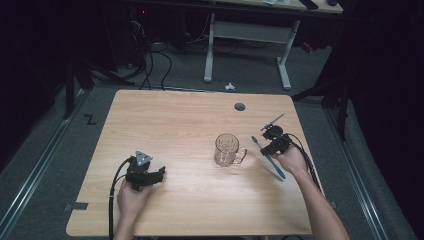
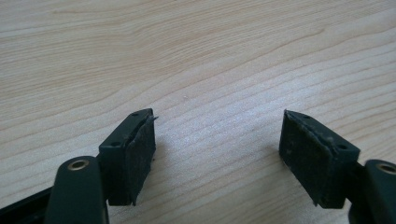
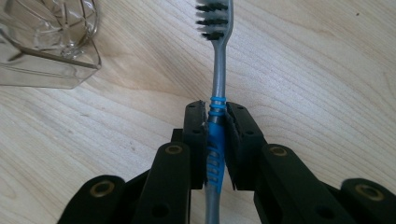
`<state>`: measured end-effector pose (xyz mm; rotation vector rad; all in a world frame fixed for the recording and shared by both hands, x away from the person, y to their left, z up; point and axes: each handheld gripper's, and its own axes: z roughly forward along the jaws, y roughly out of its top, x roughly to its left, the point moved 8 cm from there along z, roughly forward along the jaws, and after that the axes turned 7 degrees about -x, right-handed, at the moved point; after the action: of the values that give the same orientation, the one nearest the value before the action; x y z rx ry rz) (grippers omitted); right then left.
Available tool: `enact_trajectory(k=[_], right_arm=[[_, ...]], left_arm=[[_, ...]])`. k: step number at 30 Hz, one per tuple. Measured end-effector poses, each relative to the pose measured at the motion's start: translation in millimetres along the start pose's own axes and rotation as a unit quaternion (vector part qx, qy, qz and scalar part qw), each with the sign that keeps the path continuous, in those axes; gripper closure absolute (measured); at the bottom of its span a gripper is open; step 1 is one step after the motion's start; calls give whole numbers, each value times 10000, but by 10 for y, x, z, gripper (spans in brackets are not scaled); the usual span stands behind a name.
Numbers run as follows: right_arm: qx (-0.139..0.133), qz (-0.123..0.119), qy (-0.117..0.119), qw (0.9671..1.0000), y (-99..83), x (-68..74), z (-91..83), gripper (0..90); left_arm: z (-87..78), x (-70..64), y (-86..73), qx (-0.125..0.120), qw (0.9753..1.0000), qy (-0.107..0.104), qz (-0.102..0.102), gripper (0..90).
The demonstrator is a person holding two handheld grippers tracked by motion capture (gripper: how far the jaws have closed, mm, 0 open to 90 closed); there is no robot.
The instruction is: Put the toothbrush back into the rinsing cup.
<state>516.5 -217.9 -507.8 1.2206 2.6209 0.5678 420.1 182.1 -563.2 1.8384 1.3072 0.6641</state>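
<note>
Right fingers (image 3: 215, 140): sitting nearest the lens in the right gripper view, clamping the blue ribbed grip of the toothbrush (image 3: 217, 93) from both sides.
Right gripper (image 1: 274, 146): being held just above the bench (image 1: 175, 125) at its right side, close beside the glass mug (image 1: 227, 149).
Toothbrush axis: running straight out between the fingers; bristle head leading, tail of the handle trailing back under the hand. In the high view the toothbrush (image 1: 268, 157) is lying on a slant, head toward the far left, tail toward the person.
Key relation: mug (image 3: 46, 42) is standing to the left of the bristle head and just ahead of it; the right hand is much the nearer one.
Judgement: the coming move is likely calling for the head to be swung left over the rim.
Left fingers (image 2: 135, 154): standing wide apart, holding nothing, pointing down at bare wood.
Left gripper (image 1: 144, 172): resting near the front left of the bench, well apart from the mug.
</note>
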Motion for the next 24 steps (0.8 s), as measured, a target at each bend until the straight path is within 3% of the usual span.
enact_trajectory(k=[11,15,24], right_arm=[[-377,106,167,9991,2,36,-128,798],[-542,45,230,9983,11,61,-171,799],[-970,62,369,9946,49,130,-299,799]], left_arm=[[0,-2,-1,8,10000,12,17,276],[0,-2,-1,8,10000,12,15,277],[1,-2,-1,10,10000,17,24,277]])
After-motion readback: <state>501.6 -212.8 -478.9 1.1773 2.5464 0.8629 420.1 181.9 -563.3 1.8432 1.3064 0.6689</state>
